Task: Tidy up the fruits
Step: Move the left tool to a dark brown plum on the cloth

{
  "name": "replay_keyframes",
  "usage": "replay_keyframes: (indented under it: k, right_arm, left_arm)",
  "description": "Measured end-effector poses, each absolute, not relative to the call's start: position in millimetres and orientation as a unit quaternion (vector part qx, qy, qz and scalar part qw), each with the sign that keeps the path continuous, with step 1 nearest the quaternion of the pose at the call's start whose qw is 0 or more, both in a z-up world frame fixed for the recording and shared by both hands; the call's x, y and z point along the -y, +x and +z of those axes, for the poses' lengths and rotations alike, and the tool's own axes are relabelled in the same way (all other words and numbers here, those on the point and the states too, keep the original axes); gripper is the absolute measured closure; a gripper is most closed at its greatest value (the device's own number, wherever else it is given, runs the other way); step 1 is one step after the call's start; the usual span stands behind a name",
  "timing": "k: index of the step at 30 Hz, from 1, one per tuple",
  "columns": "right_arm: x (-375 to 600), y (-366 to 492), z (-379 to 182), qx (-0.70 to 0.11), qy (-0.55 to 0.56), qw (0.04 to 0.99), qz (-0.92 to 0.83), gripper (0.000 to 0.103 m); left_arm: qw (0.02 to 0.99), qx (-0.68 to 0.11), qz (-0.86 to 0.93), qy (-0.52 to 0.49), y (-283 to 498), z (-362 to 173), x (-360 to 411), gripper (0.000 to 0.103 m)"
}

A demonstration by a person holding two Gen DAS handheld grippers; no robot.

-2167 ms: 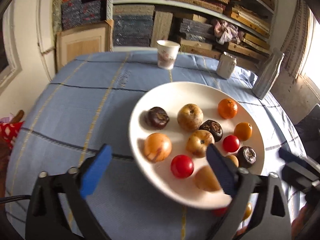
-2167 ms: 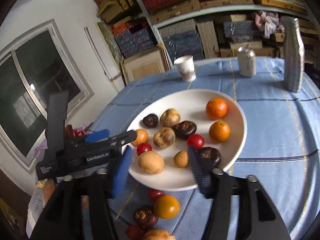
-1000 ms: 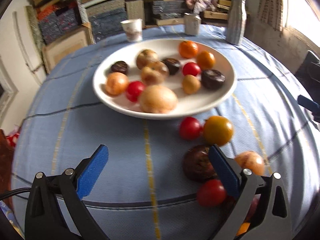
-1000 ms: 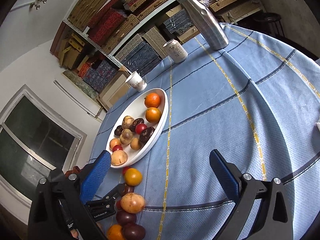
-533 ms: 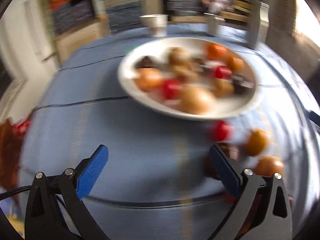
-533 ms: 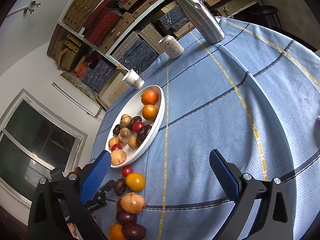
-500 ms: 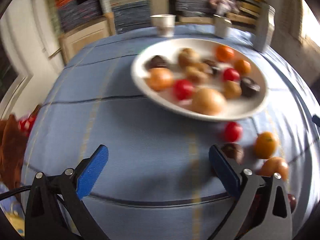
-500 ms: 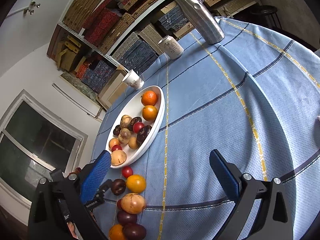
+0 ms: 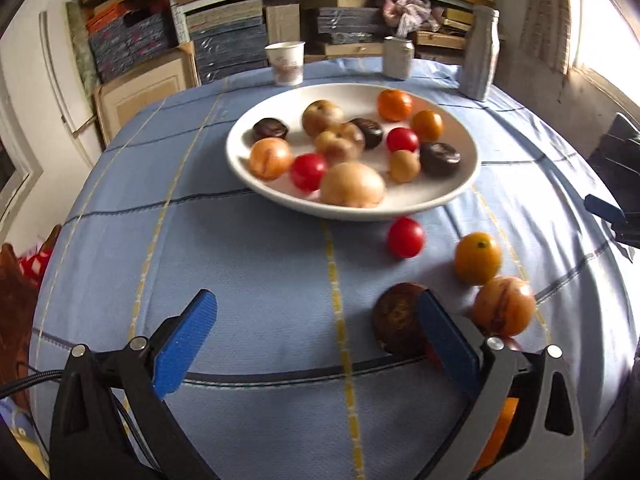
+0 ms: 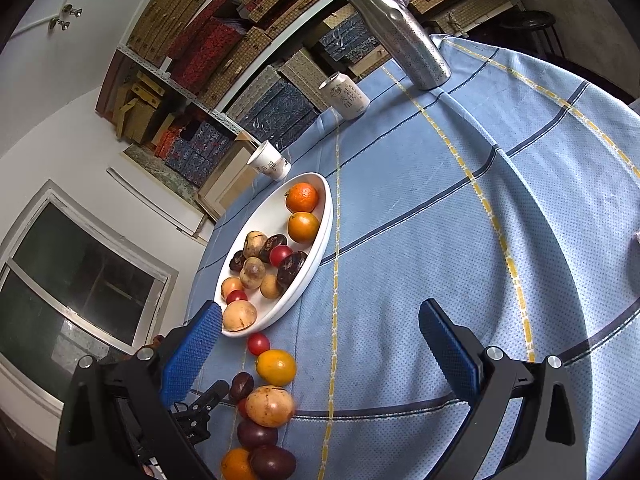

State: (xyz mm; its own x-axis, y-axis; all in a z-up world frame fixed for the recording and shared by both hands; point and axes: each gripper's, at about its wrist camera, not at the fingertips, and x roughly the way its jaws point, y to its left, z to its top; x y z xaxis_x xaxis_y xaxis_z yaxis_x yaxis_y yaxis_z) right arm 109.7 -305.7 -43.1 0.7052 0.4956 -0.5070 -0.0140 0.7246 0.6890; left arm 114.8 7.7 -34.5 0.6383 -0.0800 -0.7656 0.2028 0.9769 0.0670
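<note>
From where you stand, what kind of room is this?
Probably a lived-in home or storeroom, not a lab. A round table with a blue checked tablecloth holds a white plate of fruit, and the shelves behind are crammed with stacked patterned boxes.

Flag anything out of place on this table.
Several fruits lie loose on the tablecloth beside the white plate instead of on it, among them a red fruit and an orange one.
</note>
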Motion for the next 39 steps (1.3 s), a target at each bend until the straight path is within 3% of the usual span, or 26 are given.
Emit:
replay_keyframes:
  k: [12,20,27,31,33,35,37,39]
  right_arm:
    - [305,110,-44,-0.356,0.341,0.858,0.147,0.004]
    - [304,107,-41,-0.352,0.339,0.859,0.154,0.004]
    - [297,104,-35,-0.338,0.318,0.871,0.162,0.004]
    - [295,105,-36,-0.344,0.313,0.871,0.161,0.004]
    - [295,105,-36,-0.346,0.313,0.870,0.160,0.004]
    - [295,105,-37,-0.346,0.312,0.870,0.160,0.004]
    - [294,106,-37,-0.345,0.311,0.871,0.160,0.004]
    - [294,106,-37,-0.347,0.312,0.870,0.160,0.004]
  left_arm:
    - [0.891,-0.443,-0.017,0.102,125,-48,-18,0.004]
    - [0.902,-0.430,0.016,0.027,119,-36,-76,0.004]
    - [0.913,-0.386,0.022,0.128,117,-39,-34,0.004]
    - [0.910,-0.391,0.000,0.136,119,-44,-24,0.004]
    - [0.909,-0.392,-0.005,0.141,122,-47,-21,0.008]
    - [0.904,-0.404,-0.023,0.140,125,-51,-18,0.037]
    - [0.897,-0.418,-0.036,0.135,129,-57,-15,0.046]
    - [0.898,-0.415,-0.037,0.140,129,-57,-12,0.046]
